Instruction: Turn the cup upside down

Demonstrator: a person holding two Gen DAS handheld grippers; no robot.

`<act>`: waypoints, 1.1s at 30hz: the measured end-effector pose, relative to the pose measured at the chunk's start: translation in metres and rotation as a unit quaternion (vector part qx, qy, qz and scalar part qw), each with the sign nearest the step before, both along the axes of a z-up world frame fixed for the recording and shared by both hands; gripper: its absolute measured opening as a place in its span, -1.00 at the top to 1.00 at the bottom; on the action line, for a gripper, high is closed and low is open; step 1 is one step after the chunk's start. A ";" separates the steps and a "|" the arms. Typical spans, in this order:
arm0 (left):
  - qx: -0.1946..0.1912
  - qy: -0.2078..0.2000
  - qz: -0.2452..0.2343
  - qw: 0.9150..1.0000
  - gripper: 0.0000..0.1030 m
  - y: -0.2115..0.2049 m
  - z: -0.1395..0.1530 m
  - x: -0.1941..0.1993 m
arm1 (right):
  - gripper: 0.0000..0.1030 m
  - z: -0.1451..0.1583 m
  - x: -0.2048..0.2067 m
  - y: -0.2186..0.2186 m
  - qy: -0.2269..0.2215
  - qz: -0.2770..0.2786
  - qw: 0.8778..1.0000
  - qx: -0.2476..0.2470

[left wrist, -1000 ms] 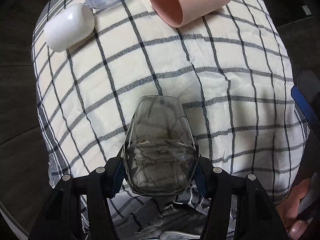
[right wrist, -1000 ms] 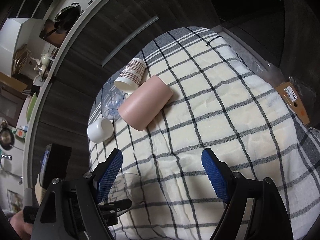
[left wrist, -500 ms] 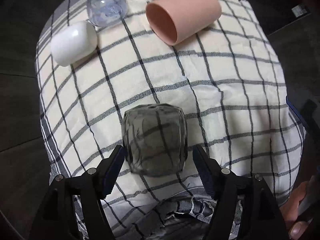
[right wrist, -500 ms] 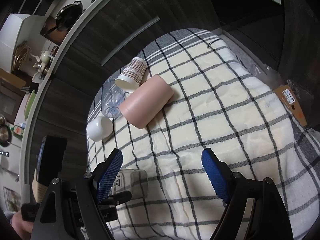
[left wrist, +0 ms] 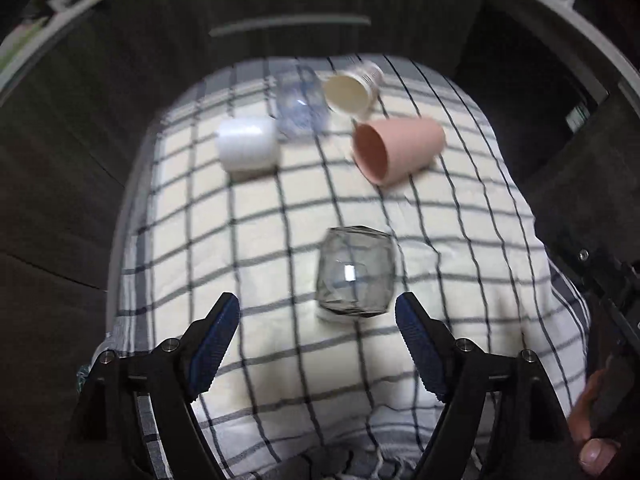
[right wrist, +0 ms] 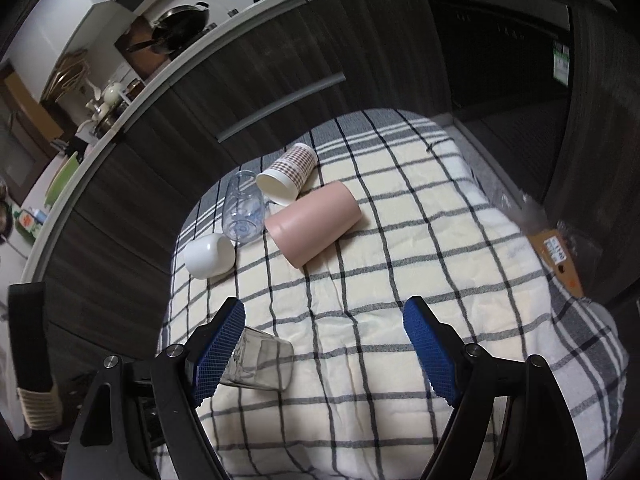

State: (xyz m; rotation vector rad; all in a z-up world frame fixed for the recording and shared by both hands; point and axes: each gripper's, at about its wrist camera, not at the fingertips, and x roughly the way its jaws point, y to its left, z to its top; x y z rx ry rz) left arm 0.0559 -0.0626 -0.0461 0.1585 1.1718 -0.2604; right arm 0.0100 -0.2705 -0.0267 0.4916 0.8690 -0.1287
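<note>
Five cups [left wrist: 354, 276] on one checked cloth [left wrist: 256, 240]

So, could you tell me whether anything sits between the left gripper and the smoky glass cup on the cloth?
Nothing visible does. The left gripper is open, and only bare checked cloth lies between its fingers and the smoky glass cup. The pink cup and white cup lie well beyond it.

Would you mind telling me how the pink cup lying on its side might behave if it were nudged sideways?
The pink cup lies on its side on the checked cloth, so it would probably roll. Its tapered body suggests it would curve rather than run straight. It looks like matte plastic, so likely light and not fragile; the paper cup close behind may stop it.
</note>
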 end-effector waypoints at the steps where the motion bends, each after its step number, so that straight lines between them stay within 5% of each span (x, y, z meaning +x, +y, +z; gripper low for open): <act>1: -0.003 -0.010 0.007 1.000 -0.56 0.004 0.001 -0.004 | -0.58 0.002 -0.002 0.003 -0.002 0.001 1.000 -0.009; 11: 0.009 -0.116 0.026 0.993 -0.56 0.017 0.021 -0.046 | -0.59 0.023 -0.040 0.036 -0.044 0.021 0.992 -0.113; 33: -0.027 -0.205 0.069 0.976 -0.70 0.051 0.044 -0.124 | -0.76 0.059 -0.107 0.073 -0.092 0.032 0.973 -0.209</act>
